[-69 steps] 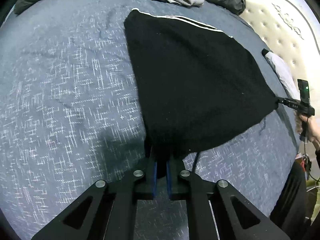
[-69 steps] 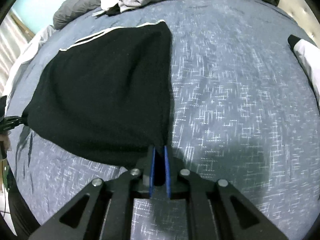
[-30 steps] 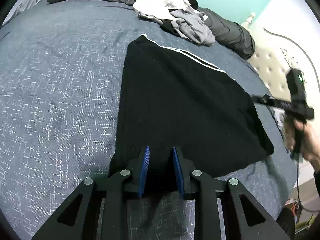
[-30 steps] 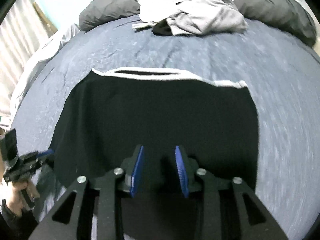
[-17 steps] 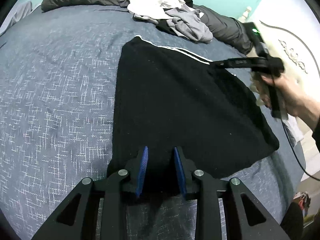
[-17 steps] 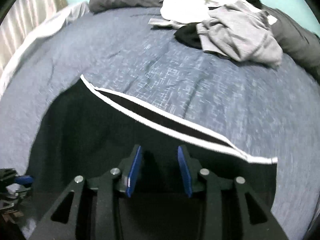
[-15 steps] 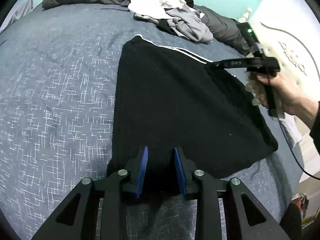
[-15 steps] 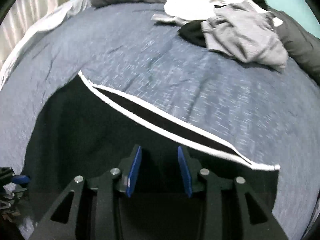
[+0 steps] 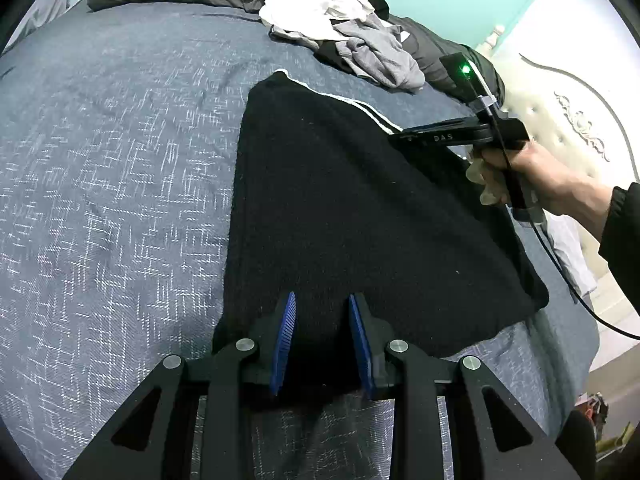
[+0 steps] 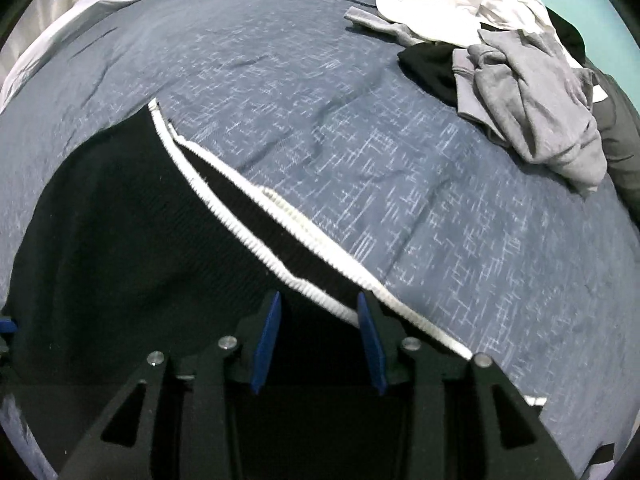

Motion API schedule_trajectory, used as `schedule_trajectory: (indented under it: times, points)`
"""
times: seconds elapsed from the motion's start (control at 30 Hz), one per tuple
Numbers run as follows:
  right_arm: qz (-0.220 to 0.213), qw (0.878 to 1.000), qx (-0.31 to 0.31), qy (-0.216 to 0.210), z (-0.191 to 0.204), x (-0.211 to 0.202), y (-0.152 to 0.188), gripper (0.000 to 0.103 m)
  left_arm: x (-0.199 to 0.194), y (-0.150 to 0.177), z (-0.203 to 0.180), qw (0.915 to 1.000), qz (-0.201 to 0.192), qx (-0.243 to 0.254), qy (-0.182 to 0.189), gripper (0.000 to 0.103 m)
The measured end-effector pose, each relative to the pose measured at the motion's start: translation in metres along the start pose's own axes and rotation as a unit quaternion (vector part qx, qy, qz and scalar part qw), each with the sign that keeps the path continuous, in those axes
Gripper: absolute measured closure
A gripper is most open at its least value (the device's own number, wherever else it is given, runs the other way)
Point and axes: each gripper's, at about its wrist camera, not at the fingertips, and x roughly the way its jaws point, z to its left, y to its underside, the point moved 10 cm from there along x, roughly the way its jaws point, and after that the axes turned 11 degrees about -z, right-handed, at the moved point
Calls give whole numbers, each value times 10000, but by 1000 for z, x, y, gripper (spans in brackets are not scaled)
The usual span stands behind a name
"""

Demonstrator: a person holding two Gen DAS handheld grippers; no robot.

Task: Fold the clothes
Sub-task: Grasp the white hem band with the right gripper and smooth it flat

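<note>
Black garment (image 9: 360,208) lies flat on the blue bedspread (image 9: 120,160), white-trimmed edge (image 10: 280,216) toward 12 o'clock. My left claw (image 9: 322,312) is released over its near hem, gripping nothing. My right claw (image 10: 318,308), jaws just been opening, straddles the trim unclamped. Clothes pile (image 9: 340,28) at 1 o'clock

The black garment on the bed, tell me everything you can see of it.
The black garment looks knitted, with white ribbed trim in two lines along its far edge. It lies spread flat and smooth on the blue bedspread, apart from the clothes pile near the pillows. The left gripper stands open over its near edge; the right gripper, jaws just opening, stands open over the trimmed edge. No pads press it.
</note>
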Motion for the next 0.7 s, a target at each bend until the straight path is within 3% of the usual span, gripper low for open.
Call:
schedule_trajectory:
  times: [0.13,0.27,0.33,0.6,0.7]
  points:
    - [-78,9998,-133,86,3,-1,2,64,1,0,0,10000,13,17,-20,73]
    - [-123,9992,-383,75,13,-7,7,90,2,-1,0,10000,16,20,-16,73]
    - [-118,9984,-533,119,17,-10,11,95,2,-1,1,10000,20,16,-10,73]
    - [-480,9960,-349,674,1,-29,-8,100,3,-2,1,10000,17,2,5,73]
    - [-393,9947,-18,950,-14,-23,-7,100,3,-2,1,10000,18,-2,7,73]
